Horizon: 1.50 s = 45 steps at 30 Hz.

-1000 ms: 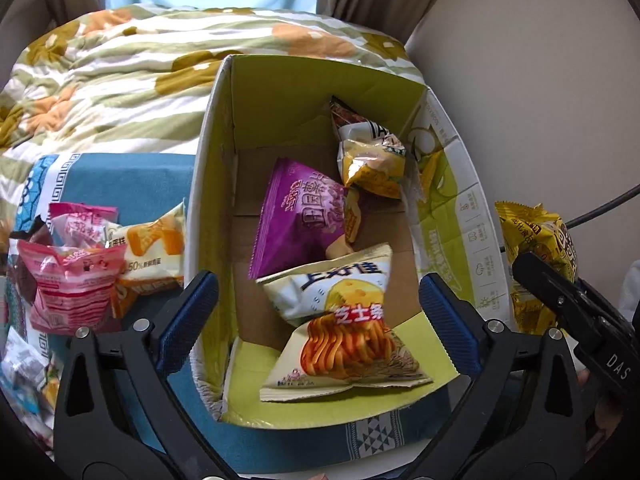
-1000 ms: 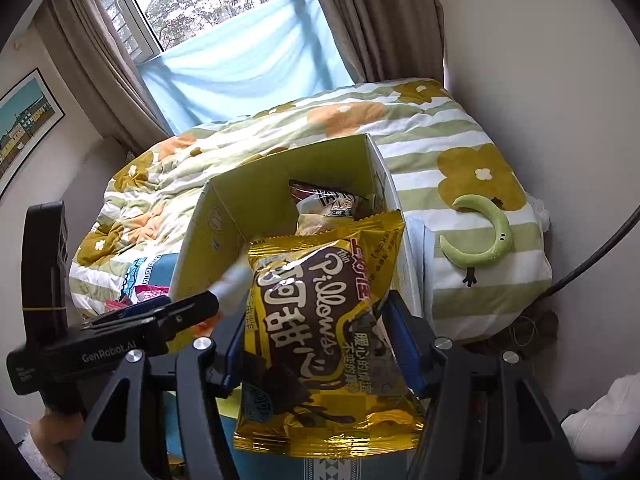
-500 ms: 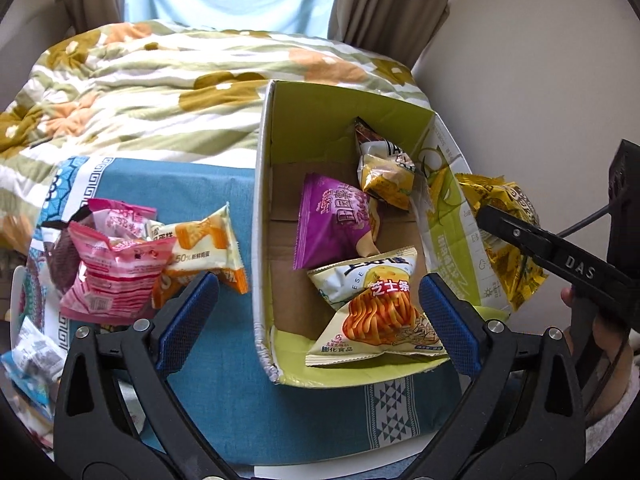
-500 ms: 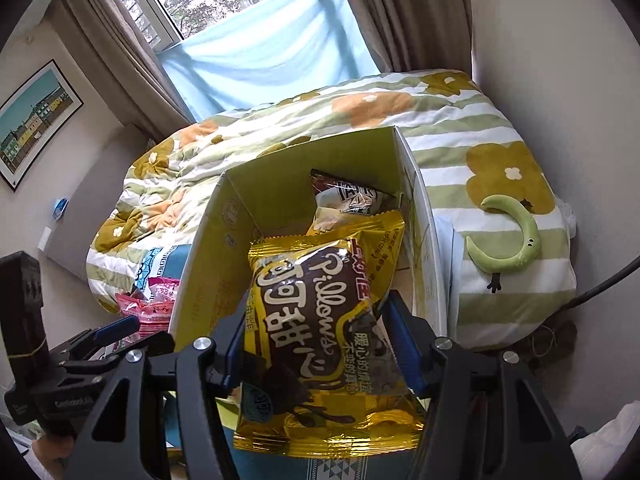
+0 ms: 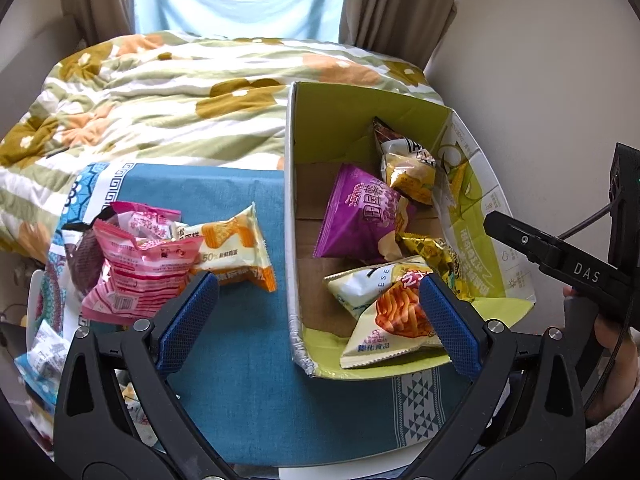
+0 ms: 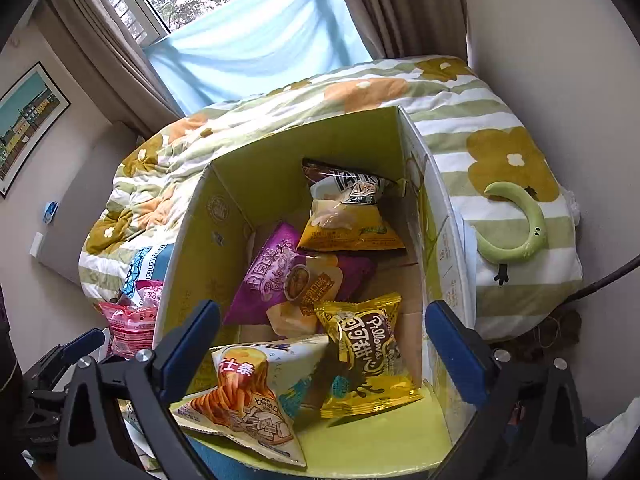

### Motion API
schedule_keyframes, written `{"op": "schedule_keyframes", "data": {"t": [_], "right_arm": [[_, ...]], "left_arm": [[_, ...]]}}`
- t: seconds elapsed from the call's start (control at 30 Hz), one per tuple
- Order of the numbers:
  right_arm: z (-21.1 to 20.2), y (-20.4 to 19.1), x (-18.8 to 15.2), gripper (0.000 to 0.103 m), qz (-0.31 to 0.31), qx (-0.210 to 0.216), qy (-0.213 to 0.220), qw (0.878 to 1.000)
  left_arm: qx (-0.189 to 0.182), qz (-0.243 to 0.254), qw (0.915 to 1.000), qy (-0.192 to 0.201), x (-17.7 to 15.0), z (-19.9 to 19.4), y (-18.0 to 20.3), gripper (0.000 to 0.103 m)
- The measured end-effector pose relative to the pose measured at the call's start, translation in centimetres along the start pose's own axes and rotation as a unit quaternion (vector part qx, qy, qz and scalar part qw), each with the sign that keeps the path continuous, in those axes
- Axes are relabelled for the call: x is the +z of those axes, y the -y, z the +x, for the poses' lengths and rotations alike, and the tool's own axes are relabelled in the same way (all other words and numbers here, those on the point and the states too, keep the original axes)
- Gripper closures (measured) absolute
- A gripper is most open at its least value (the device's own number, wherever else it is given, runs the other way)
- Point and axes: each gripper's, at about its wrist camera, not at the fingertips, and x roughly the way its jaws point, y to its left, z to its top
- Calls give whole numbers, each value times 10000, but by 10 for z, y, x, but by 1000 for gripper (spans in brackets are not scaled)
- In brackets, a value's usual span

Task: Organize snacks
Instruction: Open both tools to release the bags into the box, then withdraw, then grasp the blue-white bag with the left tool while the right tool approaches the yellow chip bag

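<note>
An open green cardboard box (image 5: 291, 184) (image 6: 192, 240) stands on a blue cloth (image 5: 240, 380). Inside lie a purple bag (image 5: 356, 216) (image 6: 272, 272), a yellow bag at the back (image 5: 408, 168) (image 6: 344, 220), a cheese-stick bag (image 5: 384, 312) (image 6: 244, 396) and a gold Pillows bag (image 6: 368, 352) (image 5: 432, 252). My right gripper (image 6: 322, 344) is open and empty above the box. My left gripper (image 5: 316, 320) is open and empty over the box's left wall. Left of the box lie pink bags (image 5: 136, 268) and an orange-white bag (image 5: 236, 248).
A floral quilt (image 5: 180, 96) covers the bed behind the box. A green crescent toy (image 6: 520, 228) lies on the quilt at the right. More packets (image 5: 44, 356) lie at the cloth's left edge. A wall stands close on the right.
My right gripper has opened and let go of the gold Pillows bag, which now lies in the box. My left gripper has drawn back and to the left.
</note>
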Motion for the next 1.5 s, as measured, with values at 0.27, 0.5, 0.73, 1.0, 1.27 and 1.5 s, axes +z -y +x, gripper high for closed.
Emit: {"op": "schedule_keyframes", "data": {"t": [0.27,0.5,0.73,1.0,1.27,1.5], "right_arm": [[-14,3,-10,1,-144,-82,-23,9999],[-39,-7,-7,1,-417,-141,171,9989],[-62,-27,-6,1,-727,-12,408,9965],[-77,-75,-17,1,-1070,308,601,9920],[-78,-143,-33,1,-1365,607,720,9862],[-51,-208,-69,1,-1564,744,443,9839]], "left_arm": [[-36,3,10000,40,-2,-3,4,3],[59,-112,9994,325,-4,-37,1,3],[263,-292,9972,633,-14,-80,-17,3],[373,-448,9944,885,-19,-116,-59,3],[612,-359,9941,826,-30,-146,-134,3],[550,-502,9965,373,-57,-151,-229,3]]}}
